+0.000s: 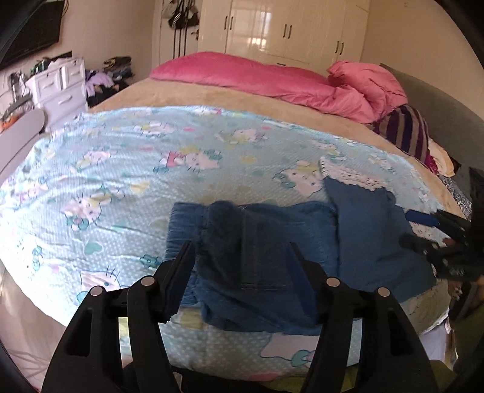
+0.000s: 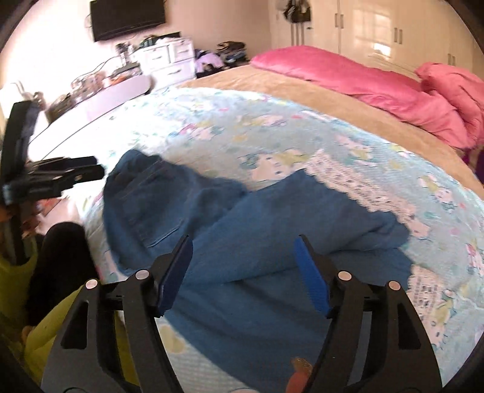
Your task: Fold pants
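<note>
Blue denim pants [image 1: 272,241] lie partly folded on a light blue cartoon-print blanket [image 1: 121,169] near the bed's front edge. The waist part with a back pocket lies to the left and a leg with a white lace hem [image 1: 348,177] reaches to the right. My left gripper [image 1: 242,251] is open, its fingers either side of the waist part, just above it. My right gripper [image 2: 243,245] is open and empty over the leg [image 2: 302,217]. It also shows at the right edge of the left wrist view [image 1: 435,238]. The left gripper shows at the left of the right wrist view [image 2: 69,175].
The blanket covers a bed with a tan cover [image 1: 242,93], a pink duvet [image 1: 272,78] and a striped cloth [image 1: 402,130] at the far side. White drawers [image 1: 60,84] and a cluttered table stand to the left. White wardrobes [image 1: 287,27] line the back wall.
</note>
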`<action>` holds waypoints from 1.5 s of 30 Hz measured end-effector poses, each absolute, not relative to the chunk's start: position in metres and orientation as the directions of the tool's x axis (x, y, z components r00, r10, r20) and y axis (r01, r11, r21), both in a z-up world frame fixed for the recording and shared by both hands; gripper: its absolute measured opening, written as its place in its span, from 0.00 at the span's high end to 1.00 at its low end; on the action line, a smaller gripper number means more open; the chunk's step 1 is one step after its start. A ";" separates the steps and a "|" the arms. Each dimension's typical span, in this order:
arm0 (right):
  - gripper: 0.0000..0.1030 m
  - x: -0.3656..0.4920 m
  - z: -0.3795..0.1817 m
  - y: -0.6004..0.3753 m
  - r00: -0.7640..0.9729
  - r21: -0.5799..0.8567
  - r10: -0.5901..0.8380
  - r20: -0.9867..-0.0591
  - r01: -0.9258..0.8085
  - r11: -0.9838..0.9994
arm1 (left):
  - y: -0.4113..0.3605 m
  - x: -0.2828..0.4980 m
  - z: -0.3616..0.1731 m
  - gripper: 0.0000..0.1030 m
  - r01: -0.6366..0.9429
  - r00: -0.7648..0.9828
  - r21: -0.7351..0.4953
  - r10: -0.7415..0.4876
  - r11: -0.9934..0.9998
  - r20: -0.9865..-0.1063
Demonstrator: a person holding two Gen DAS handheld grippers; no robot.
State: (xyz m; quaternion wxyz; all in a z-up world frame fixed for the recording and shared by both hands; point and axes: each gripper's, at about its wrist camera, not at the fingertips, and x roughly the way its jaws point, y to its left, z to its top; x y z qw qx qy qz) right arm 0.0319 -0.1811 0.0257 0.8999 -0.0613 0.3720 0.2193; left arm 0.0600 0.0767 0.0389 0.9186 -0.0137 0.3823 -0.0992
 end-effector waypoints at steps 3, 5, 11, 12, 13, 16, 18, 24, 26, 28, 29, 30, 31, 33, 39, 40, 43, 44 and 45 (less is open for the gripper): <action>0.35 0.038 0.030 -0.188 0.645 0.046 0.330 -0.689 -0.415 0.909 | 0.064 0.056 0.044 0.41 0.204 0.691 -0.097 -0.214 0.974 -0.691; 0.33 0.044 0.033 -0.191 0.654 0.037 0.315 -0.687 -0.401 0.915 | 0.056 0.055 0.043 0.41 0.226 0.683 -0.103 -0.233 0.969 -0.692; 0.31 0.076 0.040 -0.193 0.669 -0.009 0.266 -0.694 -0.377 0.926 | 0.026 0.054 0.029 0.41 0.294 0.638 -0.125 -0.292 0.948 -0.713; 0.31 0.083 0.040 -0.192 0.665 -0.008 0.262 -0.699 -0.374 0.927 | 0.022 0.054 0.026 0.41 0.305 0.630 -0.129 -0.301 0.944 -0.716; 0.31 0.091 0.040 -0.192 0.659 -0.003 0.261 -0.705 -0.370 0.929 | 0.017 0.054 0.024 0.41 0.318 0.620 -0.132 -0.311 0.939 -0.720; 0.31 0.117 0.038 -0.191 0.638 0.023 0.262 -0.724 -0.357 0.934 | 0.006 0.055 0.016 0.41 0.344 0.596 -0.140 -0.331 0.929 -0.731; 0.31 0.134 0.036 -0.190 0.617 0.047 0.273 -0.738 -0.357 0.933 | 0.000 0.057 0.009 0.42 0.359 0.576 -0.148 -0.343 0.922 -0.742; 0.30 0.181 0.022 -0.187 0.569 0.079 0.267 -0.778 -0.334 0.939 | -0.012 0.068 -0.009 0.60 0.385 0.505 -0.208 -0.394 0.899 -0.768; 0.30 0.195 0.016 -0.188 0.558 0.068 0.243 -0.793 -0.316 0.946 | -0.016 0.072 -0.014 0.69 0.403 0.476 -0.226 -0.414 0.887 -0.776; 0.31 0.210 0.008 -0.187 0.544 0.055 0.225 -0.808 -0.311 0.949 | -0.020 0.076 -0.018 0.75 0.415 0.453 -0.240 -0.427 0.878 -0.783; 0.31 0.217 0.005 -0.185 0.541 0.044 0.215 -0.813 -0.311 0.949 | -0.022 0.078 -0.020 0.77 0.416 0.443 -0.252 -0.437 0.874 -0.783; 0.31 0.222 0.002 -0.185 0.533 0.043 0.217 -0.818 -0.318 0.947 | -0.024 0.082 -0.021 0.77 0.416 0.432 -0.266 -0.447 0.870 -0.784; 0.31 0.228 0.000 -0.184 0.529 0.040 0.213 -0.821 -0.320 0.947 | -0.026 0.085 -0.023 0.77 0.413 0.420 -0.279 -0.453 0.867 -0.786; 0.31 0.241 -0.004 -0.183 0.523 0.025 0.197 -0.830 -0.317 0.948 | -0.032 0.091 -0.025 0.77 0.418 0.416 -0.275 -0.452 0.866 -0.789; 0.35 0.273 -0.022 -0.178 0.491 -0.014 0.152 -0.858 -0.317 0.948 | -0.045 0.107 -0.038 0.77 0.409 0.415 -0.231 -0.405 0.883 -0.815; 0.35 0.276 -0.024 -0.178 0.487 -0.013 0.152 -0.860 -0.319 0.948 | -0.046 0.107 -0.042 0.76 0.413 0.409 -0.233 -0.407 0.881 -0.817; 0.37 0.283 -0.032 -0.174 0.477 -0.027 0.143 -0.867 -0.331 0.943 | -0.046 0.109 -0.050 0.77 0.417 0.400 -0.244 -0.418 0.876 -0.816; 0.43 0.285 -0.035 -0.173 0.471 -0.028 0.142 -0.871 -0.337 0.941 | -0.046 0.109 -0.051 0.77 0.419 0.401 -0.245 -0.421 0.874 -0.814; 0.46 0.287 -0.039 -0.171 0.460 -0.029 0.142 -0.876 -0.344 0.939 | -0.046 0.109 -0.051 0.77 0.421 0.403 -0.248 -0.424 0.873 -0.811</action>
